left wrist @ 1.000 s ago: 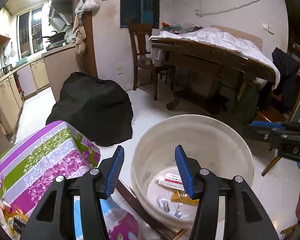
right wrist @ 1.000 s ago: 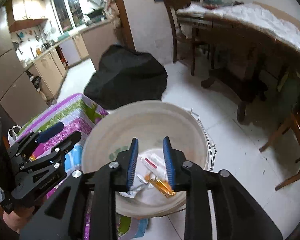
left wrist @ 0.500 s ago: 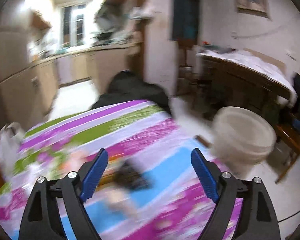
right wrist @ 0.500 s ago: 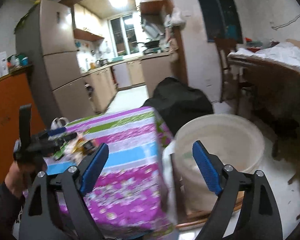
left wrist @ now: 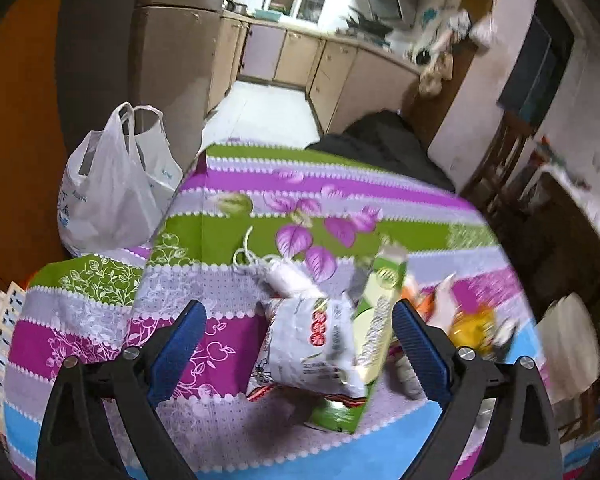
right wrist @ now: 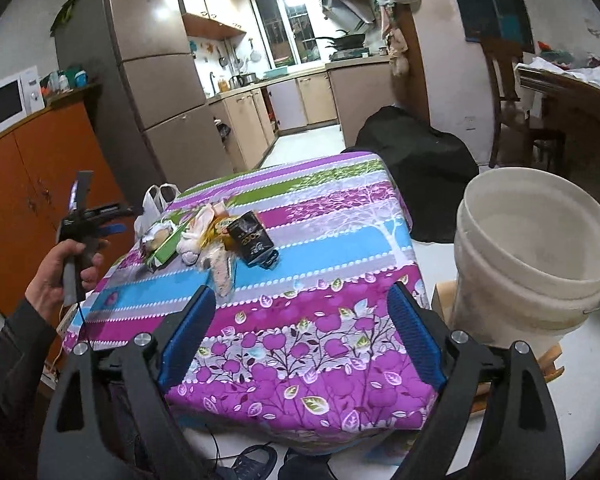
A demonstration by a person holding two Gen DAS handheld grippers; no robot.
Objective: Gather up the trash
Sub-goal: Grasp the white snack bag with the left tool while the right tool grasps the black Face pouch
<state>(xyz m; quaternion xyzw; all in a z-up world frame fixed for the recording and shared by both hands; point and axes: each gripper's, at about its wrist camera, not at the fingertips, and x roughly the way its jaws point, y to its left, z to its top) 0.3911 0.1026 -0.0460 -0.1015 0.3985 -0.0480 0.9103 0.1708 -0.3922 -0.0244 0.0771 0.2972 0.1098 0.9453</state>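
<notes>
A pile of trash lies on the table with the purple, green and blue cloth [right wrist: 324, 264]. In the left wrist view a crumpled white wrapper [left wrist: 312, 348] lies against a green carton [left wrist: 372, 340], with orange and yellow wrappers [left wrist: 468, 320] to the right. My left gripper [left wrist: 298, 354] is open, its jaws wide on either side of the white wrapper and just short of it. In the right wrist view the pile [right wrist: 216, 236] includes a black packet [right wrist: 250, 238]. My right gripper [right wrist: 300, 334] is open and empty above the table's near edge. A white bucket [right wrist: 540, 256] stands on the floor to the right.
A white plastic bag [left wrist: 112, 188] hangs beside the table's far left corner. A black covered heap [right wrist: 416, 160] sits on the floor behind the table. Kitchen cabinets, a fridge [right wrist: 144, 80] and an orange cupboard [right wrist: 32, 176] lie beyond.
Both grippers swung away from the bucket and opened wide. The left one has moved over the table and come down to the trash pile; the right one has pulled back to the table's edge.
</notes>
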